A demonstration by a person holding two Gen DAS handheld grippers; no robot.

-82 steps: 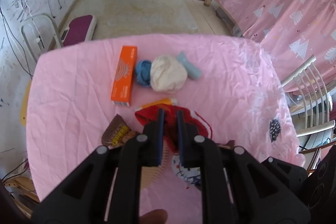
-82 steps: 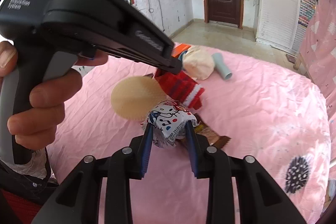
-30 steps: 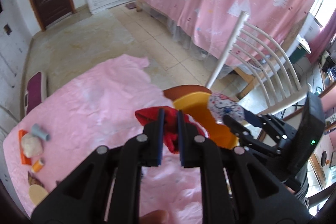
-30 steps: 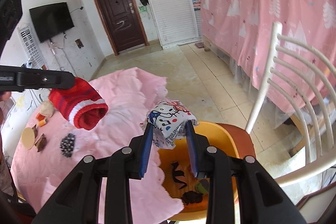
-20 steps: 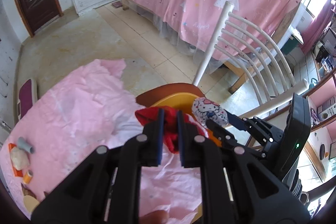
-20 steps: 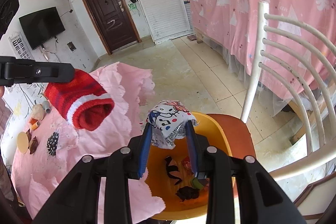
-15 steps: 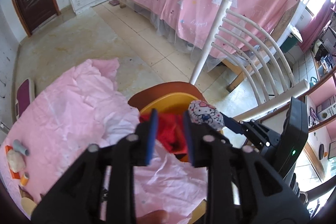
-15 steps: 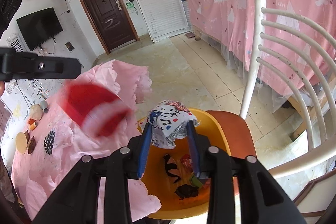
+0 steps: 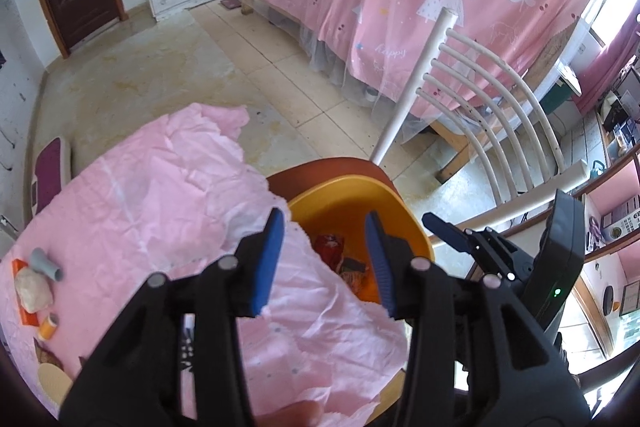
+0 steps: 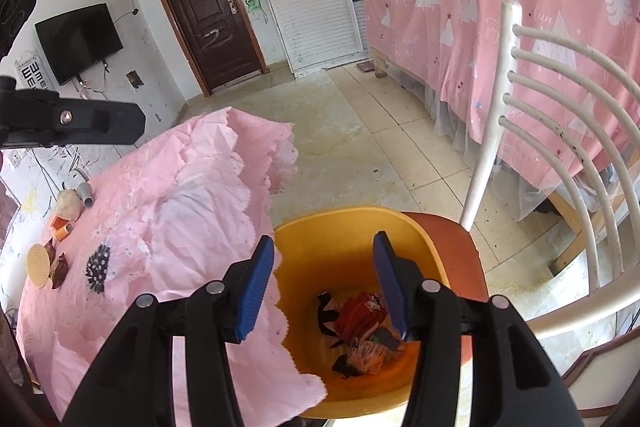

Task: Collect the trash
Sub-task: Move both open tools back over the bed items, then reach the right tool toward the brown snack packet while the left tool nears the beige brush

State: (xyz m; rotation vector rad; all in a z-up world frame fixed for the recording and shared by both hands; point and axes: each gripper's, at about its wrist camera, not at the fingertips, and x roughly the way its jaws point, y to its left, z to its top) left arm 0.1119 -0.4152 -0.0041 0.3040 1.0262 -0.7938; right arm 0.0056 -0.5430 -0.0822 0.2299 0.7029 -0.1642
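An orange bin [image 10: 340, 223] stands on a chair seat beside the pink-clothed table [image 10: 180, 211]. My right gripper [image 10: 324, 287] hangs over the bin, its jaws opening with nothing between them. Below it, a red sock [image 10: 358, 315] lies in the bin among dark scraps and wrappers. My left gripper [image 9: 325, 259] is over the bin's [image 9: 340, 193] near rim. Its jaws are opening too and hold nothing, and red trash [image 9: 330, 245] shows between them on the bin's floor. The left gripper's black body [image 10: 80, 123] juts in at the left of the right wrist view.
Left on the table are a cream lump [image 9: 34, 293], a grey tube [image 9: 46, 263], an orange box [image 9: 24, 315], a beige disc [image 10: 38, 263], brown wrappers [image 10: 58, 267] and a black spiky thing [image 10: 98, 267]. A white chair back [image 10: 560, 107] rises right of the bin. A pink-draped bed stands behind.
Both grippers swung from the table to over the bin. Their jaws opened, and the red sock and the cartoon-print wrapper dropped out of them.
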